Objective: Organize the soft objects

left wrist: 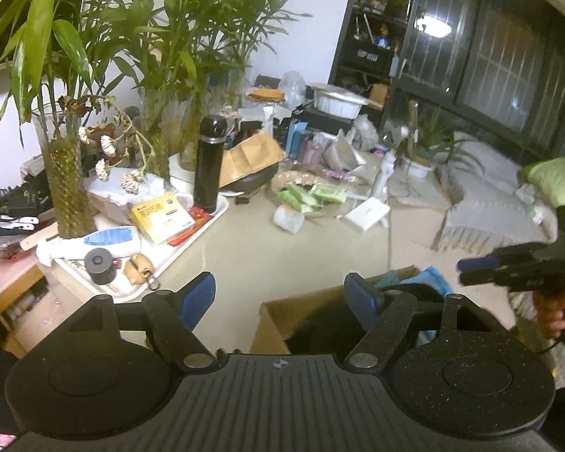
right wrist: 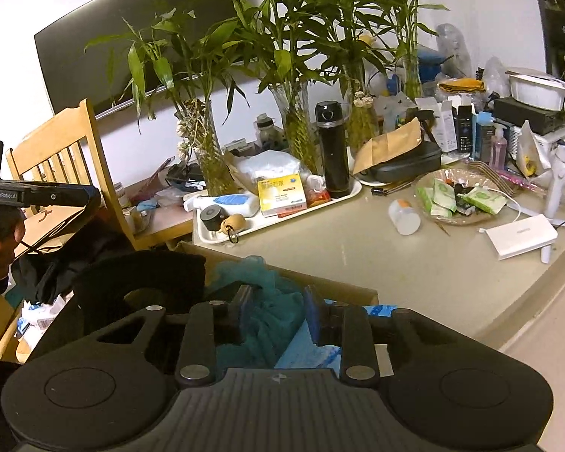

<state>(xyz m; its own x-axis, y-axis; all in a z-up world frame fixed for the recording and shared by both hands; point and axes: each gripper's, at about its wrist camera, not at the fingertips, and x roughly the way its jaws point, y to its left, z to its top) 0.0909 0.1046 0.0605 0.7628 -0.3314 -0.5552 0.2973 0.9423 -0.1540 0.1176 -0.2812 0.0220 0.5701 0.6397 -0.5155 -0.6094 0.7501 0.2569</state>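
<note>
A brown cardboard box stands on the beige table, also seen in the right wrist view. It holds a black soft item, a teal mesh cloth and a light blue packet. My left gripper is open and empty, above the box's left rim. My right gripper hovers over the teal cloth with its fingers apart and nothing held. It shows in the left wrist view at the right, over the box. A grey fringed blanket lies at the far right.
A white tray holds a black flask, a yellow box and bottles. Glass vases with bamboo stand behind it. A dish of green packets, a white bottle and a white box lie on the table. A wooden chair stands at left.
</note>
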